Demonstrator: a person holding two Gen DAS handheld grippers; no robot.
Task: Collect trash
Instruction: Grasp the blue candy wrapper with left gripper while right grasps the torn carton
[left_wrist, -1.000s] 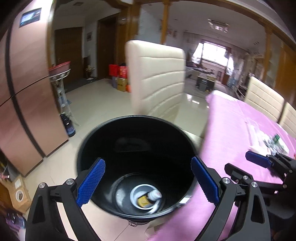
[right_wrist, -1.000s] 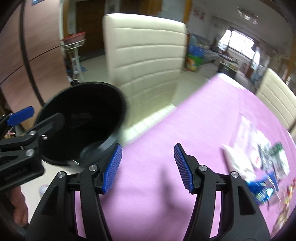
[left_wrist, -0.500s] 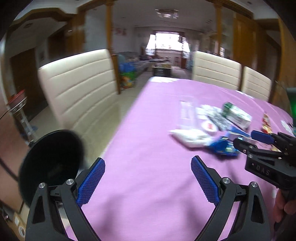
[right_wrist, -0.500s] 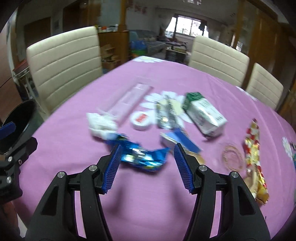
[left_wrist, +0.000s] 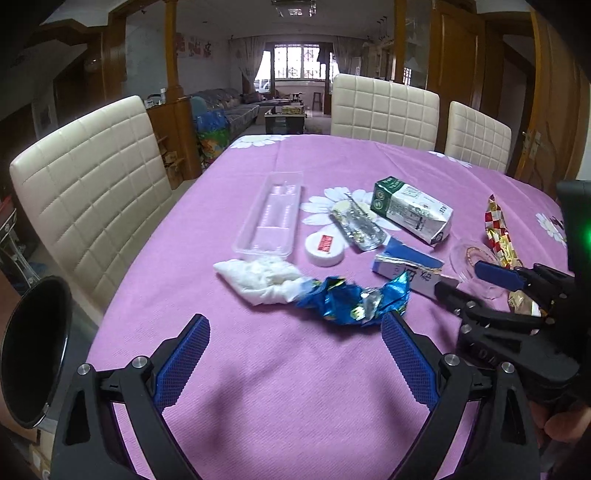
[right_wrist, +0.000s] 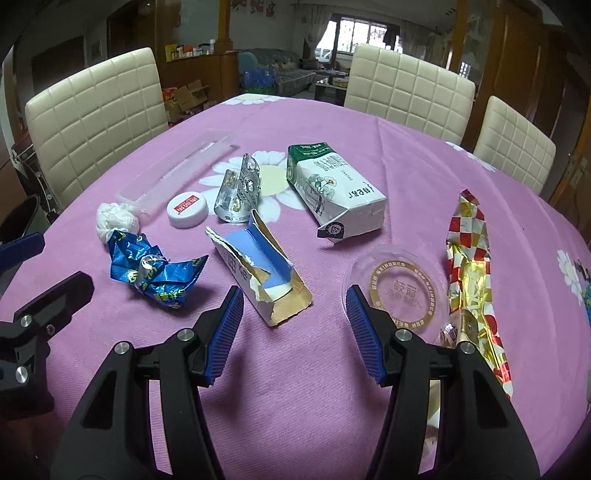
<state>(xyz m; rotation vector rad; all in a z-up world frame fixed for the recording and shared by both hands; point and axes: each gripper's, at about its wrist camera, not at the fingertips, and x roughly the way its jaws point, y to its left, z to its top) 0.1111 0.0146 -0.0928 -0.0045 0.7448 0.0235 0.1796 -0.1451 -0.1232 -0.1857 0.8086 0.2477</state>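
Right gripper (right_wrist: 293, 325) gapes empty – torn blue carton (right_wrist: 258, 275) lies just ahead between its jaws, long axis angled leftward.

Worktop cloth (right_wrist: 295, 387) is pink-purple w/ white daisy prints. Crumpled wrapper (right_wrist: 155, 273) is shiny blue, torn box (right_wrist: 258, 273) blue inside, carton (right_wrist: 332, 192) white w/ green top. Foil wrapper (right_wrist: 469, 251) at 3 o'clock is red-white checked & gold.

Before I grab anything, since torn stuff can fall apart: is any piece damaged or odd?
Yes. The blue-lined box in front of the right claw is ripped open, edges ragged. The carton lies on its side. Nothing looks spilled.
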